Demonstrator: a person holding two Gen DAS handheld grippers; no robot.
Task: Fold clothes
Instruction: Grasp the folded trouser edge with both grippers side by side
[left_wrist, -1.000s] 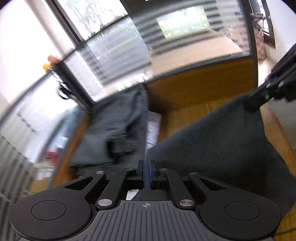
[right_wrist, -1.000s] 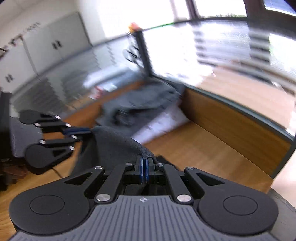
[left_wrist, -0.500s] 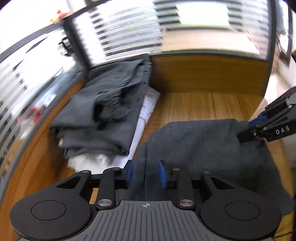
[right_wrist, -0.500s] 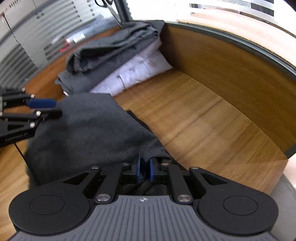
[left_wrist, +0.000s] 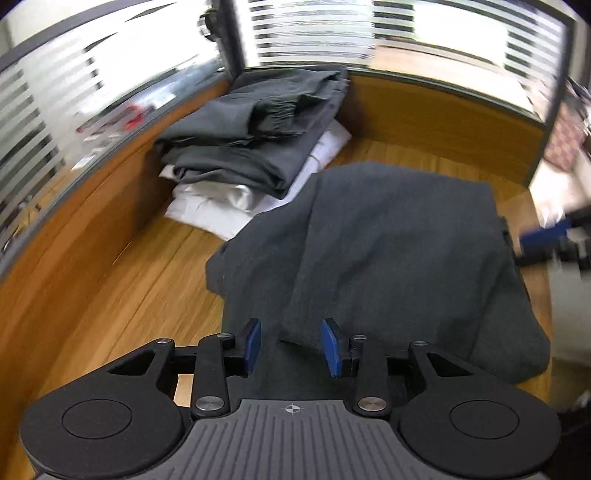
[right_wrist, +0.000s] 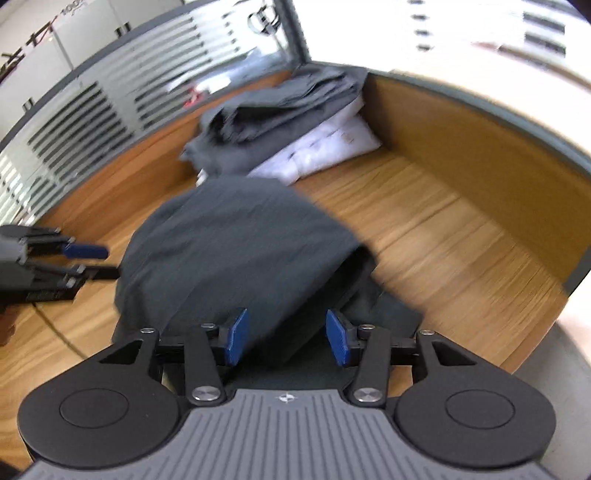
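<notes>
A dark grey garment (left_wrist: 384, 251) lies folded over on the wooden desk (left_wrist: 122, 295), and it fills the middle of the right wrist view (right_wrist: 236, 243) too. My left gripper (left_wrist: 291, 345) hangs over its near edge, jaws opening, blue pads apart and off the cloth. My right gripper (right_wrist: 284, 339) hovers over the opposite edge, jaws also opening, the fabric lying under the gap and not pinched. Each gripper shows in the other's view: the right one (left_wrist: 546, 240) at the right edge, the left one (right_wrist: 88, 258) at the left edge.
A stack of folded clothes sits in the far corner, dark grey pieces (left_wrist: 255, 136) on top of white ones (left_wrist: 221, 206). Wooden partition walls (left_wrist: 443, 110) with striped glass above close off the desk at the back and the left. A thin cable (right_wrist: 59, 332) crosses the desk.
Both grippers were shut on the grey garment and held it up; they have lowered it onto the desk, folded over, and opened, letting go of the cloth.
</notes>
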